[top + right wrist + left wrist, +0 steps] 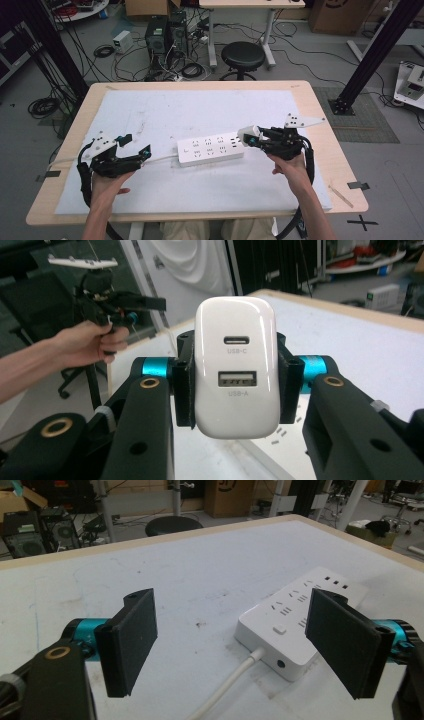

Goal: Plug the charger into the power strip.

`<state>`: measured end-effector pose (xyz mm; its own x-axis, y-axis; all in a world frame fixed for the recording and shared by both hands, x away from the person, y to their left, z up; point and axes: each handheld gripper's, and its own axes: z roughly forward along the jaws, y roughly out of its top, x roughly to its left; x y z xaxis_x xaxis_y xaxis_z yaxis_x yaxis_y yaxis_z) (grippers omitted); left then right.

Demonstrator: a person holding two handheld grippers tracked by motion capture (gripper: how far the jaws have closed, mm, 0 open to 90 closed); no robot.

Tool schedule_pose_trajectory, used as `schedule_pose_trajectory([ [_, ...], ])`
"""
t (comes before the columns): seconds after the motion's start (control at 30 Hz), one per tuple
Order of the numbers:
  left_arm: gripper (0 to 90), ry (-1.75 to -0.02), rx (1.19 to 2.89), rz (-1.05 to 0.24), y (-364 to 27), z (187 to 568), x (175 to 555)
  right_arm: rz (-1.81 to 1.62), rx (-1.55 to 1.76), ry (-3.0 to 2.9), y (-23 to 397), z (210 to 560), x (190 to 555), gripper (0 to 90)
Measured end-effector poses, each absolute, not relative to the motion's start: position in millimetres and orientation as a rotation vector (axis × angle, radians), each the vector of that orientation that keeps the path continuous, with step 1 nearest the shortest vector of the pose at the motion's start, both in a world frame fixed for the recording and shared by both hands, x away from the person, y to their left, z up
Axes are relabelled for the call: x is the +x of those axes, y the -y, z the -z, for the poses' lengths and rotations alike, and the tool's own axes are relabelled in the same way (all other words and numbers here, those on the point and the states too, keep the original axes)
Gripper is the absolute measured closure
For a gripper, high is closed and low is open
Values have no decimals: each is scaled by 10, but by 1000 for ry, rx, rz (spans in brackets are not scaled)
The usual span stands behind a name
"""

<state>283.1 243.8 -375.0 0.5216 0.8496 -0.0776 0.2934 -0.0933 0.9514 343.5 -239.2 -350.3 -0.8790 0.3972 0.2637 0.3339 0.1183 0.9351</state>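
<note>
A white power strip (pixel 210 149) lies across the middle of the white mat, its cable (pixel 160 159) running off to the left. My left gripper (pixel 136 145) hovers open just left of it, over the cable. In the left gripper view the strip's switch end (pixel 280 630) and cable (pixel 235 680) lie between the wide-apart jaws of the left gripper (pixel 232 630), untouched. My right gripper (pixel 255 138) is shut on a white USB charger (pixel 248 134) at the strip's right end. In the right gripper view the charger (pixel 236 365) shows its USB-C and USB-A ports, clamped on both sides.
The white mat (pixel 150 110) covers most of the wooden table (pixel 320 115). Beyond the far edge stand a black stool (pixel 242 55), computer towers (pixel 162 35) and loose floor cables. A black post (pixel 370 55) rises at the right.
</note>
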Motion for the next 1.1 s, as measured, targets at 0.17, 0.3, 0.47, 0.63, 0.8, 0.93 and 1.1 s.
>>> schedule_pose_trajectory([
  [0.17,208,-995,1651,-627,-2472,3752,2763,-1838,793,-2367,2404,3498,3587,630],
  [0.3,204,-994,1646,-636,-2477,3760,2744,-1758,771,-2433,2366,3492,3694,630],
  [0.47,204,-979,1661,-637,-2471,3769,2719,-1680,684,-2536,2281,3504,3829,630],
  [0.63,204,-983,1660,-637,-2475,3769,2714,-1608,577,-2633,2198,3506,3926,630],
  [0.8,204,-981,1659,-637,-2471,3777,2700,-1464,477,-2717,2055,3500,4026,631],
  [0.93,204,-978,1658,-637,-2475,3789,2691,-1415,431,-2746,1985,3503,4086,631],
  [1.1,206,-981,1655,-638,-2483,3799,2678,-1344,350,-2790,1860,3528,4231,631],
])
